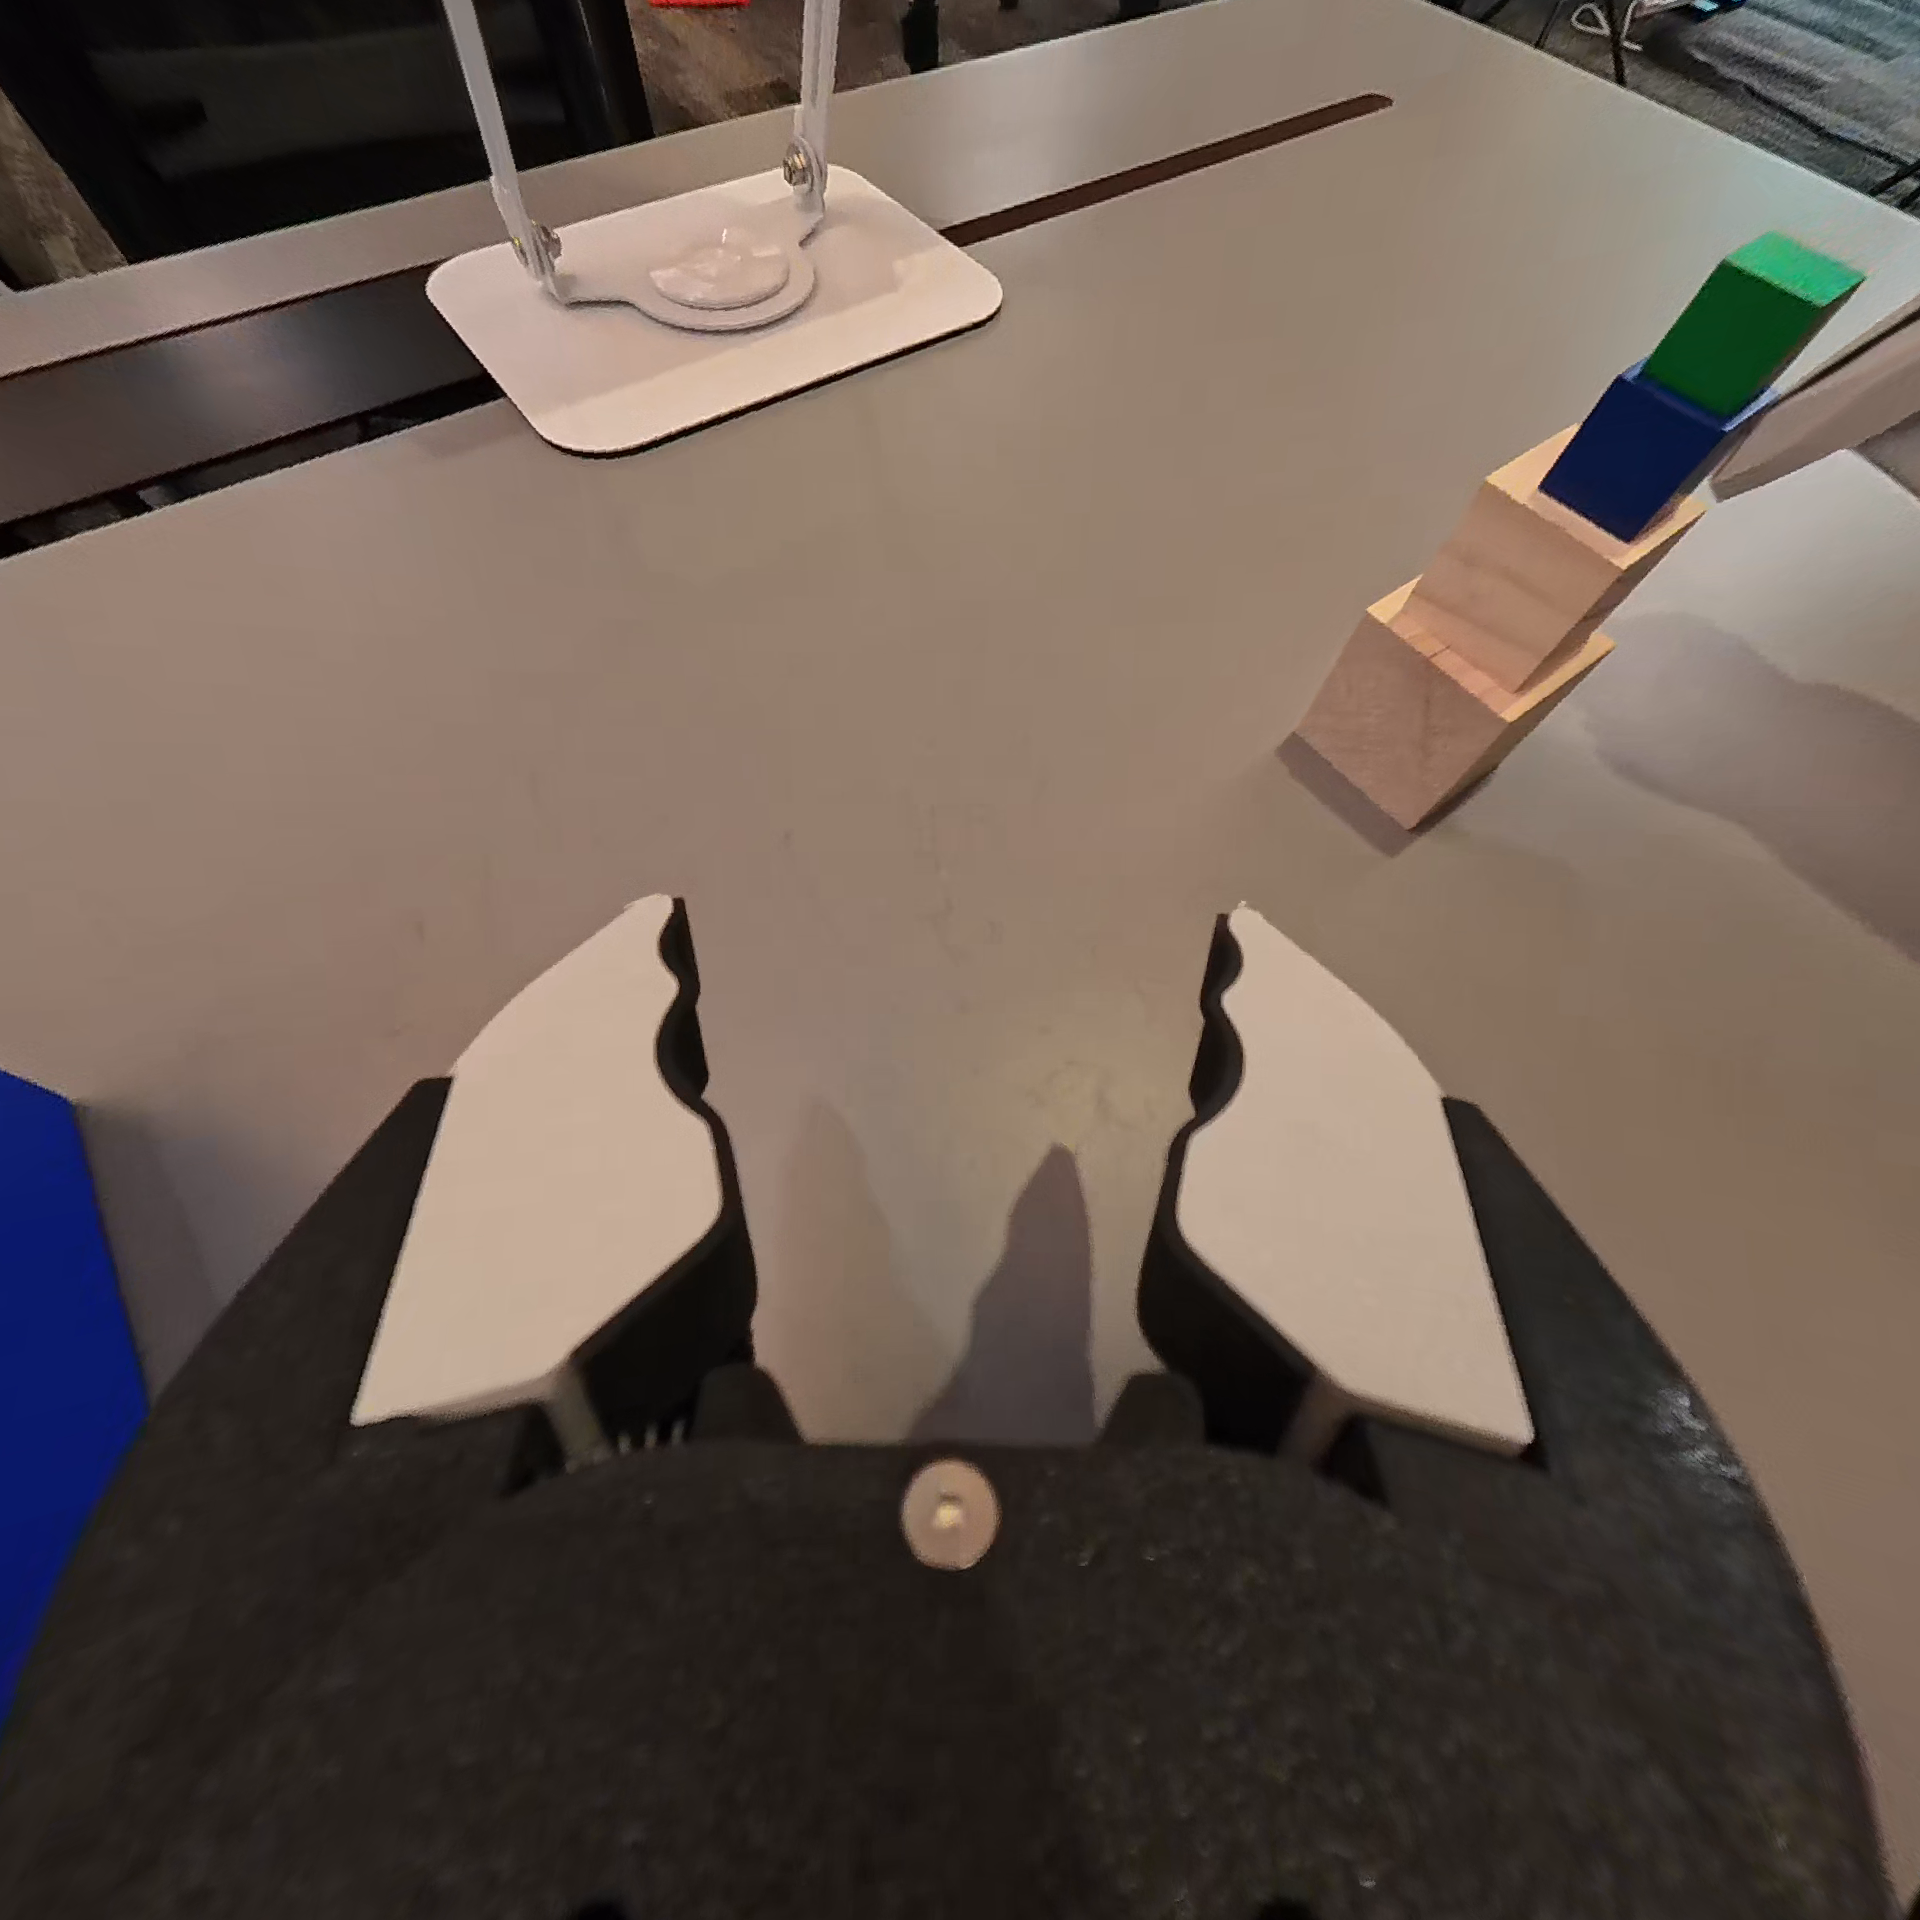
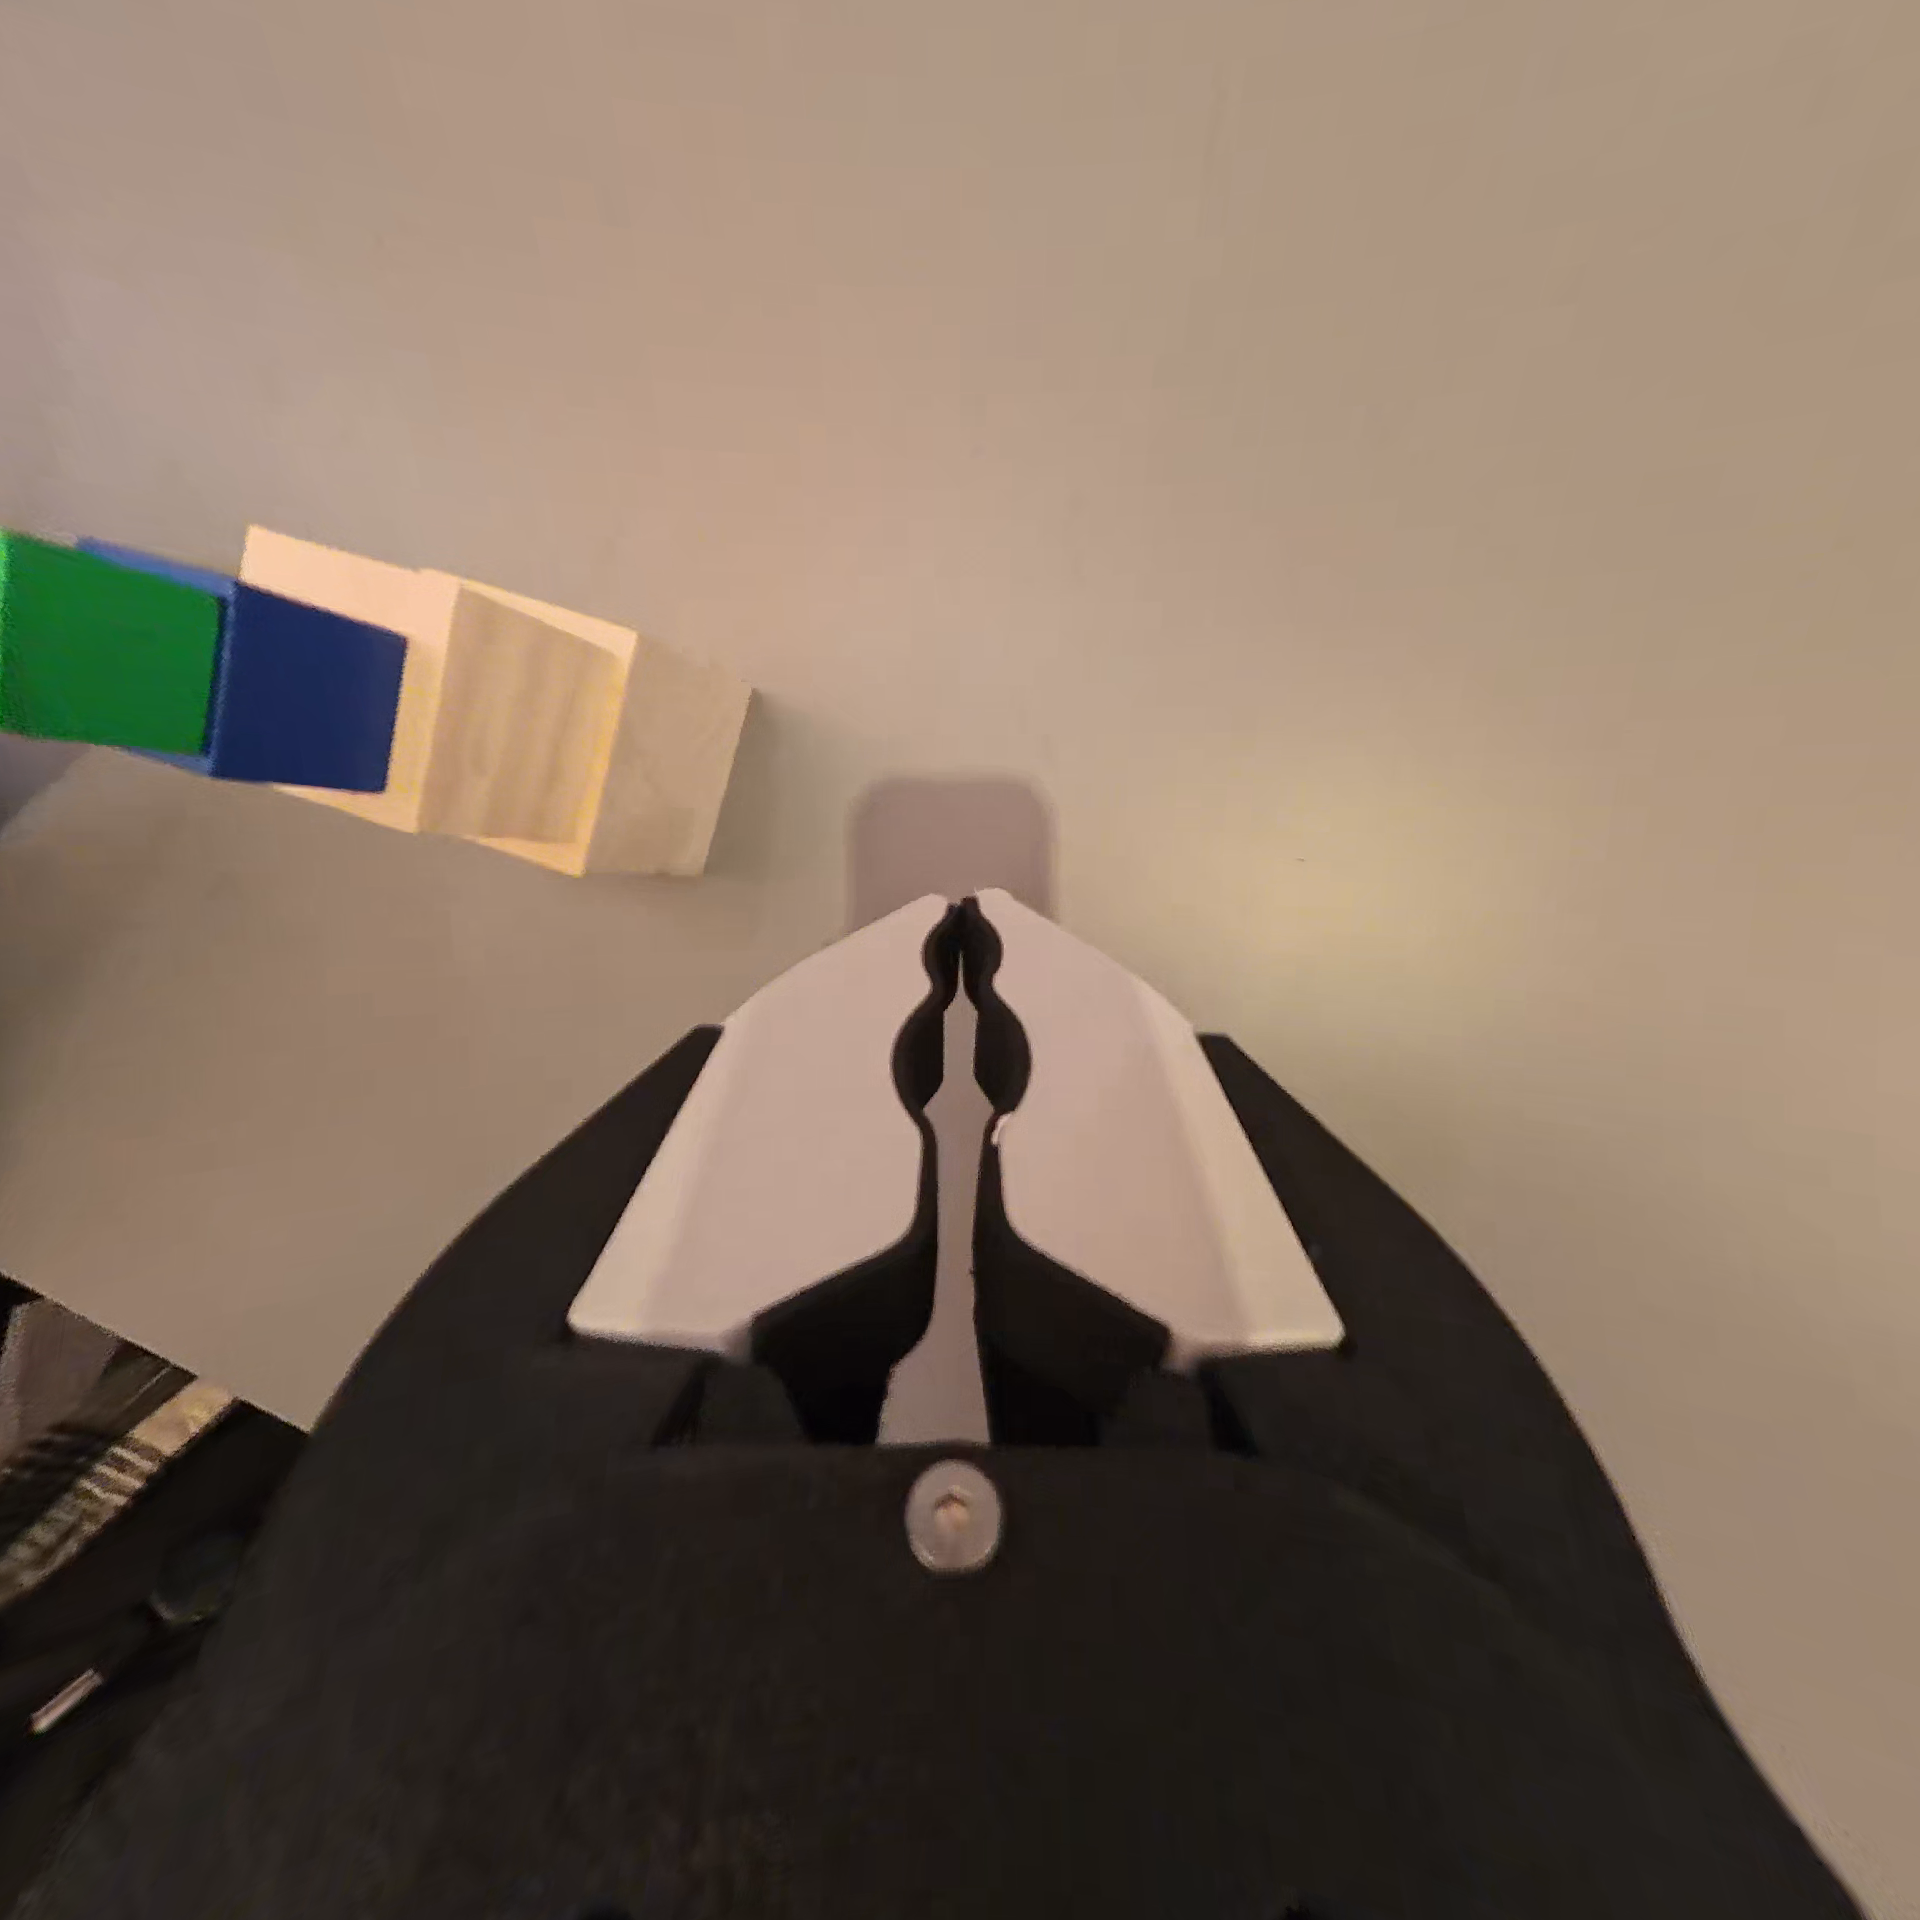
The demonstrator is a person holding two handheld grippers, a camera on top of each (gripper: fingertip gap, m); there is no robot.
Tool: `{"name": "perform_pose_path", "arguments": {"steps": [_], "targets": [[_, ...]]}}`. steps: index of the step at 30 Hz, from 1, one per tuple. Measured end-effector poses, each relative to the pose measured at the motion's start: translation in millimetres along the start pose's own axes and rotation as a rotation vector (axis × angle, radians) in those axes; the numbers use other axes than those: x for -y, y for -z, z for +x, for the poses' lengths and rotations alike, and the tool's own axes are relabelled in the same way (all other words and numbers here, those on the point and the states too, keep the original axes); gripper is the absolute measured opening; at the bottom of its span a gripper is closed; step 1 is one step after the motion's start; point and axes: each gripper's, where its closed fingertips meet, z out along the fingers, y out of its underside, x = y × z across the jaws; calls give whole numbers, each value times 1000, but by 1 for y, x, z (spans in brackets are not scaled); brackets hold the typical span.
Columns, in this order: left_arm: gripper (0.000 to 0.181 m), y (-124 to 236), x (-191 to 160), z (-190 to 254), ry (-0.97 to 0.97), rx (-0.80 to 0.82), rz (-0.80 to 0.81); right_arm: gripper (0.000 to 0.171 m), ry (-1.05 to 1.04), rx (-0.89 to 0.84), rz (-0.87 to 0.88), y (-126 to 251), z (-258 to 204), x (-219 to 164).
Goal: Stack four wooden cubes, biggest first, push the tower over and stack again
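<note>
Left wrist view shows the tower standing at the right side of the grey bench [image 1: 935, 644]: four cubes, each smaller than the one beneath. The largest pale wooden cube [image 1: 1423, 727] sits on the bench surface, a second pale wooden cube [image 1: 1538, 582] rests on it, a blue cube [image 1: 1631, 457] sits on that, and a green cube [image 1: 1745, 332] tops the stack. The upper cubes are turned a little against the ones below, so corners overhang unevenly (the wide-angle lens also makes the whole tower lean to the right). A pale finger of the right gripper [image 1: 1829, 426] reaches in from the right edge, its tip just beside the blue cube; whether it touches cannot be told.

From the right wrist view the same stack runs toward the left edge: green cube [image 2: 104, 655], blue cube [image 2: 312, 707], the second wooden cube [image 2: 520, 727] and the base cube [image 2: 675, 769]. The right gripper [image 2: 964, 906] has its fingers pressed together with nothing between them, its tip near the base cube and apart from it.

The left gripper [image 1: 951, 914] hovers over bare bench well apart from the tower, fingers spread wide and empty. A blue object [image 1: 52, 1351] shows at the left edge beside it. At the far side of the bench stands a white lamp base [image 1: 883, 301] with two slim metal arms rising from it.
</note>
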Motion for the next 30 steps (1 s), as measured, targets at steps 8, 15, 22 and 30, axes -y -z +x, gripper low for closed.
{"name": "perform_pose_path", "arguments": {"steps": [8, 15, 22, 30], "targets": [[91, 6, 2, -4, 12, 5, 13, 0, -41, 3, -37, -7, -15, 6], [91, 3, -1, -3, 8, -5, -1, 0, -21, 48, -53, -12, -42, 13], [90, 6, -1, -5, 11, -11, 0, 0, 51, 59, -69, -22, -73, 21], [90, 4, -5, -8, 25, -15, -12, 0, 92, 87, -77, -29, -96, 31]]}}
